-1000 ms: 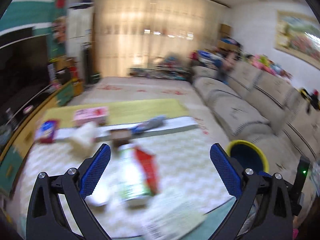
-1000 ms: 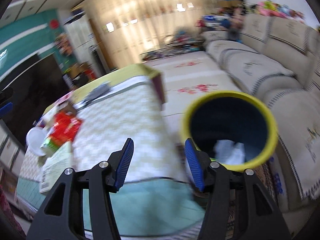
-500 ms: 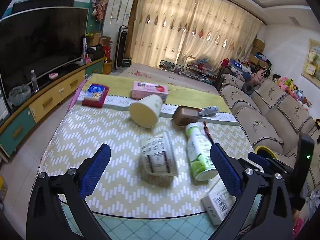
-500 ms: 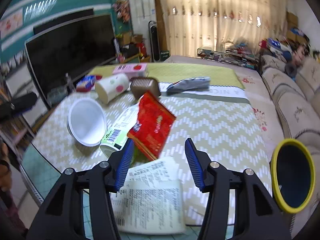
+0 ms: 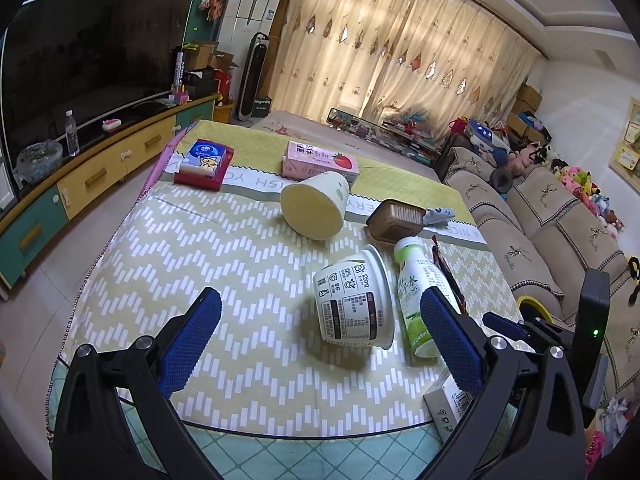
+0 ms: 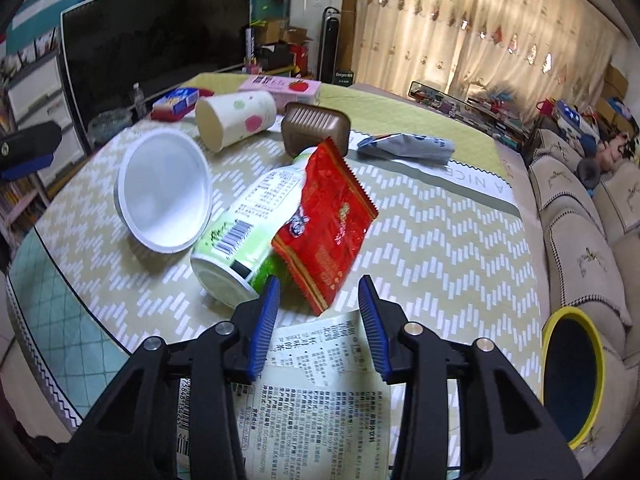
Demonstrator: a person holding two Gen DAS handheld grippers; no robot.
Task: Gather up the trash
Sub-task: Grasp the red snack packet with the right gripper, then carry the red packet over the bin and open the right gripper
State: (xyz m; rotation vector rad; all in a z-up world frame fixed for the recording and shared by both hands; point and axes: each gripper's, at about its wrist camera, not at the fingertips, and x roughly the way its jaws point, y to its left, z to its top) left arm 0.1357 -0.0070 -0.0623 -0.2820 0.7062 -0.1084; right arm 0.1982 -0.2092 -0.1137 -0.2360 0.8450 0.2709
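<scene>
**Litter spread over a zigzag cloth in a living room**

The table (image 5: 248, 248) wears a green-and-white zigzag cloth with a plain green runner across its far end; a glass edge over teal tiles shows at the near side. On it lie a white tub (image 5: 354, 300) on its side, a green drink bottle (image 5: 416, 304) touching it, a tipped paper cup (image 5: 314, 210), a brown tray (image 5: 396, 220), a pink carton (image 5: 318, 162) and a small blue-and-red box (image 5: 206, 162). From the right wrist a red wrapper (image 6: 330, 224) leans on the bottle, a crumpled silver wrapper (image 6: 406, 148) sits beyond, and a flattened printed carton (image 6: 316, 392) lies at the near edge.

The left gripper (image 5: 320, 344) hangs over the cloth with jaws spread wide and nothing between them. The right gripper (image 6: 320, 316) has just been closing; its jaws stand part open above the printed carton, the red wrapper's corner between the tips, not pinched.

A yellow-rimmed bin (image 6: 572, 376) stands off the table's right, beside a beige sofa (image 5: 540, 216). A dark television (image 5: 88, 60) over a yellow-drawered cabinet fills the left wall, and cream curtains (image 5: 400, 52) cover the far end.
</scene>
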